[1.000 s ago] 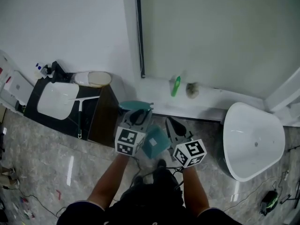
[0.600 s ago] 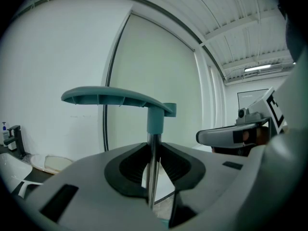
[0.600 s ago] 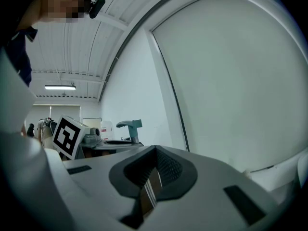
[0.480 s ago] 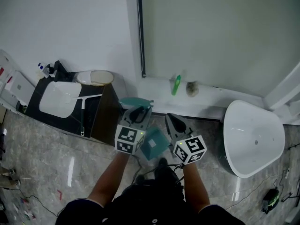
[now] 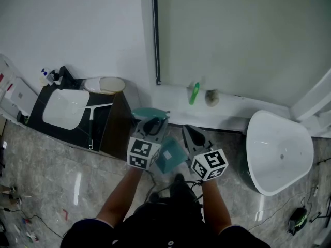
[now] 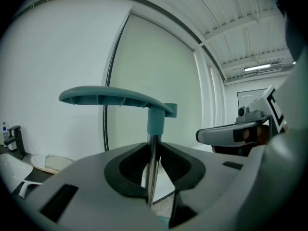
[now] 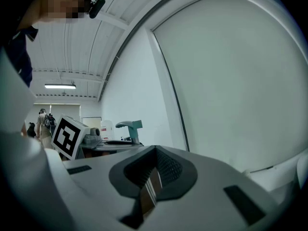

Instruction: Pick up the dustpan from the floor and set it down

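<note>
Teal plastic on a thin metal shaft: the long-handled dustpan (image 5: 170, 158) stands upright just to the right of the black cabinet with the white sink (image 5: 116, 136). Its curved grip at the top is close to the cabinet's right edge. My left gripper (image 5: 151, 126) is clamped on that shaft. In the left gripper view both dark pads press the shaft (image 6: 153, 153), which runs vertically between them just below the teal collar. The pan hangs below this gripper, on the side away from the cabinet. I cannot tell whether it touches the grey marbled floor (image 5: 57, 174). My right gripper (image 5: 190, 134) sits farther from the cabinet, just beside the pan, with its jaws together on nothing.
</note>
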Tool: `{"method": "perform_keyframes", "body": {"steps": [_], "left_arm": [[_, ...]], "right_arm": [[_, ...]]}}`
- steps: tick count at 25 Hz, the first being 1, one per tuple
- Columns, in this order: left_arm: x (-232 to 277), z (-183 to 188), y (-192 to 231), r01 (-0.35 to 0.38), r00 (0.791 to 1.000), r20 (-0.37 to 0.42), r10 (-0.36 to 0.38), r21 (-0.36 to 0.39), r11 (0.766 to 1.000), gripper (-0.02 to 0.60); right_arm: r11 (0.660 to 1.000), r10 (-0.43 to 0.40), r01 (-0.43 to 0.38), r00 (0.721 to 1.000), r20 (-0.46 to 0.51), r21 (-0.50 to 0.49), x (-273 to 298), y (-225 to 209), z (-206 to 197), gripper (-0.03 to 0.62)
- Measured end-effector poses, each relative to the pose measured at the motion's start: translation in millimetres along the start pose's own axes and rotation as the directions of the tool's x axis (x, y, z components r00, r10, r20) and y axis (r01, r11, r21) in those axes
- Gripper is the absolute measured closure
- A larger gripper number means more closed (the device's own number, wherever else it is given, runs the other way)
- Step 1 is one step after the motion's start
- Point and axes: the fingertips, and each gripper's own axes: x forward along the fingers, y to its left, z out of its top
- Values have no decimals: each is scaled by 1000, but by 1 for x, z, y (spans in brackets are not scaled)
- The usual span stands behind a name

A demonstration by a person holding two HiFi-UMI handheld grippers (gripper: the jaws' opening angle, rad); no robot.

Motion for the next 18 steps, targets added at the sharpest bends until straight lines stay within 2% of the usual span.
{"method": "perform_keyframes", "body": {"steps": [9,18], "left_arm": [[19,-16,2,-8,1000,-25,8,-16,1000,482],[57,-61,15,-54,995,-83,48,-72,996,482]], "right_arm": [[1000,-10,10,1000,-26,18,1,-15,-11,588],[997,-24,30,996,-88,75,4,-43,-45,588]]}}
